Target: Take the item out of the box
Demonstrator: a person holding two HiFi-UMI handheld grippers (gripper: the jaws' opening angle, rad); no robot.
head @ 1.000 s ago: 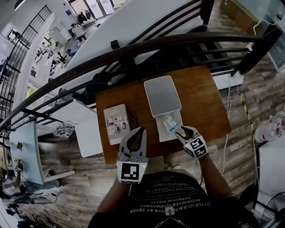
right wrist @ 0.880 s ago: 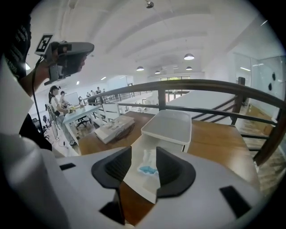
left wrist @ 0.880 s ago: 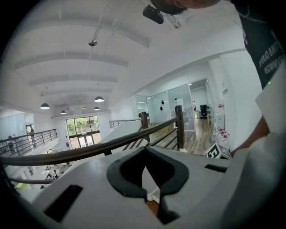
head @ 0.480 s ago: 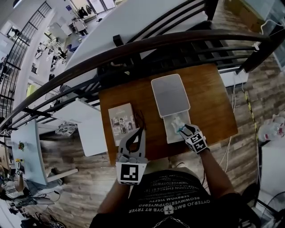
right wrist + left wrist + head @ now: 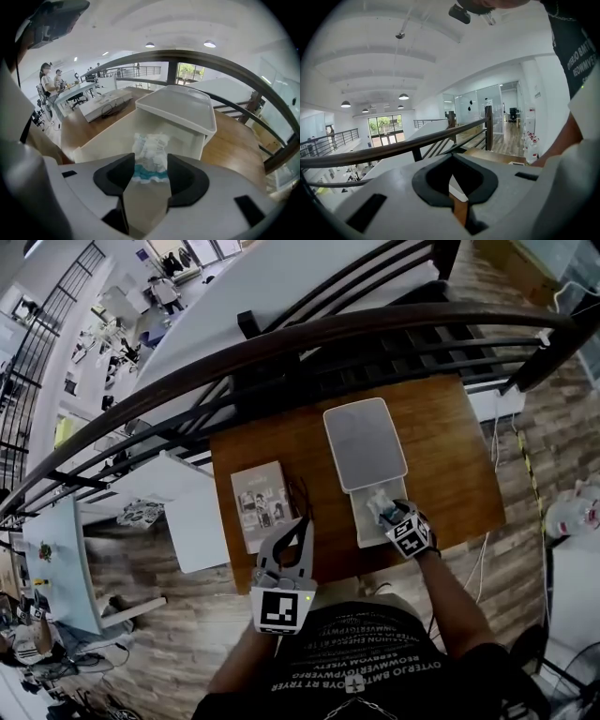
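Observation:
On the wooden table [image 5: 450, 456] an open white box [image 5: 364, 526] stands with its lid [image 5: 365, 443] lying behind it. A crumpled white and teal item [image 5: 379, 505] lies inside. My right gripper [image 5: 386, 513] reaches down into the box. In the right gripper view its jaws are opening wide, with the item [image 5: 150, 152] between the pads, which do not press on it. My left gripper [image 5: 302, 522] hangs at the table's front edge, left of the box. Its fingertips meet with nothing between them, also in the left gripper view [image 5: 451, 157].
A printed booklet [image 5: 260, 505] lies on the table left of the box, with a thin dark cable [image 5: 298, 491] beside it. A dark curved railing [image 5: 375, 329] runs behind the table. Bottles [image 5: 572, 512] stand on the floor at right.
My right gripper has moved forward from the table's front edge into the box and over the item, and its jaws stand wider. The left gripper has hardly moved.

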